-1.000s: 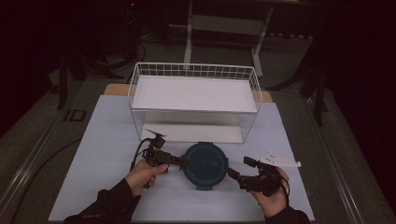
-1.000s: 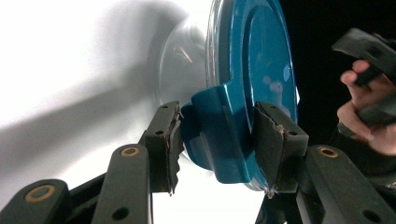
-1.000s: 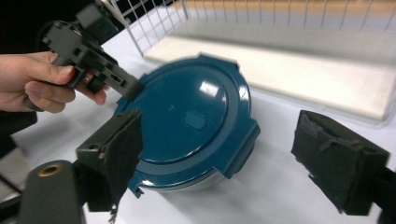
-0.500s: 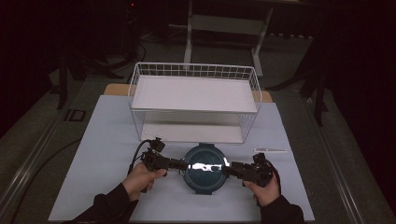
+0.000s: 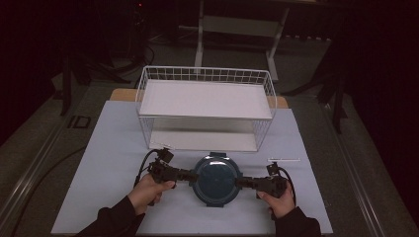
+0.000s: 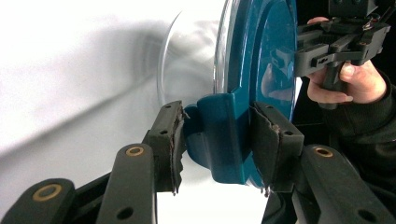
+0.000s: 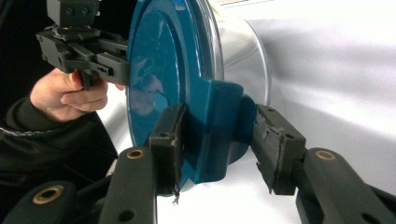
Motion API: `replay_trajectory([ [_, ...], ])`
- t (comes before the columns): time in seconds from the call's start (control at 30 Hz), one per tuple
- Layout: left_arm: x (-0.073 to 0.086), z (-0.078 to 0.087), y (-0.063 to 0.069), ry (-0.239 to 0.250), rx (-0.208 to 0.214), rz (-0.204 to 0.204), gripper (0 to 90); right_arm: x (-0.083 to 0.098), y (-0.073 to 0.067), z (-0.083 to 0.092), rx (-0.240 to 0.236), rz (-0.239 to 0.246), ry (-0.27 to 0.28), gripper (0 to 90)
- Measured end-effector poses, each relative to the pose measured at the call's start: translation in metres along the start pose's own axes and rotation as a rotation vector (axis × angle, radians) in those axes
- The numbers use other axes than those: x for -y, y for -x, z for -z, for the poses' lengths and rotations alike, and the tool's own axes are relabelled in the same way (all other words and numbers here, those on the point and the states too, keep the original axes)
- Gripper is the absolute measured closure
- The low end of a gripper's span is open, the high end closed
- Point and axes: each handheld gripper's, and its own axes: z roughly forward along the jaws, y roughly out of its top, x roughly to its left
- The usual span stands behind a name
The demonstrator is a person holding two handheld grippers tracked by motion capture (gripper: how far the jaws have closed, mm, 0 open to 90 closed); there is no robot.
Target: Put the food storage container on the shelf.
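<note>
Now right gripper (image 5: 245,183) closing on lid tab (image 7: 219,135), newly lowered.

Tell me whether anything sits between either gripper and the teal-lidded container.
Nothing visible does. The left gripper is clamped on one latch tab of the container, and the right gripper, its jaws just closing, straddles the opposite tab with one pad touching.

Round container: dark teal lid (image 5: 216,177) with teal side clasps (image 6: 223,135), over a clear, glassy body (image 7: 243,46). Both grippers, left gripper (image 5: 190,174) and right gripper (image 5: 242,182), are black with brass-coloured pivot rings, held by hands in black sleeves (image 5: 111,219). Table cover (image 5: 113,143): plain pale blue-white, unpatterned; basket (image 5: 143,84): white wire in a grid pattern, with white shelves; a small white stick (image 5: 283,159) lies on the cover, and the surroundings are dark.
</note>
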Motion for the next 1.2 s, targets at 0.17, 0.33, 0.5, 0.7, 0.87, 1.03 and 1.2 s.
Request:
replay_trajectory([
  [0.17, 0.004, 0.001, 0.005, 0.010, -0.028, -0.002, 55.7, 0.003, -0.003, 0.000, -0.007, -0.016, 0.013, 56.4],
  [0.33, 0.010, 0.003, 0.009, 0.034, -0.043, -0.001, 56.0, 0.006, -0.009, 0.000, 0.009, -0.012, 0.034, 56.7],
  [0.5, 0.012, 0.010, 0.013, 0.070, -0.055, -0.008, 55.9, 0.006, -0.015, -0.001, 0.012, 0.009, 0.038, 56.7],
  [0.7, 0.006, 0.025, 0.020, 0.124, -0.082, -0.066, 56.0, -0.006, -0.026, -0.002, 0.004, 0.080, 0.065, 56.7],
  [0.87, -0.004, 0.034, 0.023, 0.164, -0.102, -0.099, 56.0, -0.020, -0.033, -0.002, 0.007, 0.134, 0.098, 56.7],
  [1.03, -0.013, 0.040, 0.021, 0.197, -0.120, -0.111, 55.9, -0.035, -0.035, -0.005, 0.010, 0.163, 0.112, 56.7],
  [1.2, -0.020, 0.042, 0.017, 0.221, -0.147, -0.121, 55.8, -0.045, -0.032, -0.011, 0.013, 0.180, 0.118, 56.5],
])
